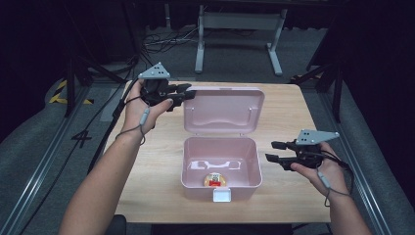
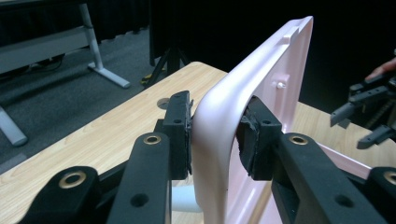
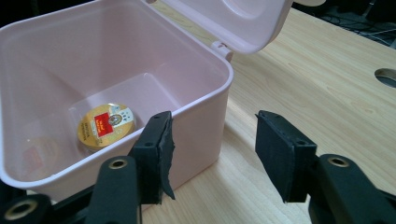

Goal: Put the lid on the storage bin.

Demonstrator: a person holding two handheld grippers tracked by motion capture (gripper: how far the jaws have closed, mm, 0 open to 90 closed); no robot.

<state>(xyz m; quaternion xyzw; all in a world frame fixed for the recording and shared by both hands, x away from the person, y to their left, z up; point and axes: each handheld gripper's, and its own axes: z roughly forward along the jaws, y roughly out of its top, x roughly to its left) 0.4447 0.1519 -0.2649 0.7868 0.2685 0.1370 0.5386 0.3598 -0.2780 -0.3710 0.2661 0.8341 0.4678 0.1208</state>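
Latch (image 1: 223, 195), white, sits at the near wall of the one pink box (image 1: 192, 164), which stands in the middle of the table (image 1: 161, 166) with its long axis running left to right and its mouth facing up. Inside, on the floor toward the near wall, lies one round tin (image 1: 214, 179), yellow with a red label, flat and face up; in the right gripper view it shows at (image 3: 105, 126). To the right of the box, just beside its right wall and apart from it, the right gripper (image 1: 274, 151) hovers above the table, pointing left, its jaws spread with nothing between them; its own view shows the gap (image 3: 212, 156) open over bare wood next to the box corner. Behind the box the lid (image 1: 224, 110) stands raised on its back hinge, nearly upright and leaning a little away, its hollow inner face turned toward the person, its long axis also left to right. At the lid's left edge the left gripper (image 1: 188, 93) points right and is clamped on that edge: in the left gripper view both pads press the pink rim (image 2: 212, 135) from either side. Two grippers, one box, one tin.
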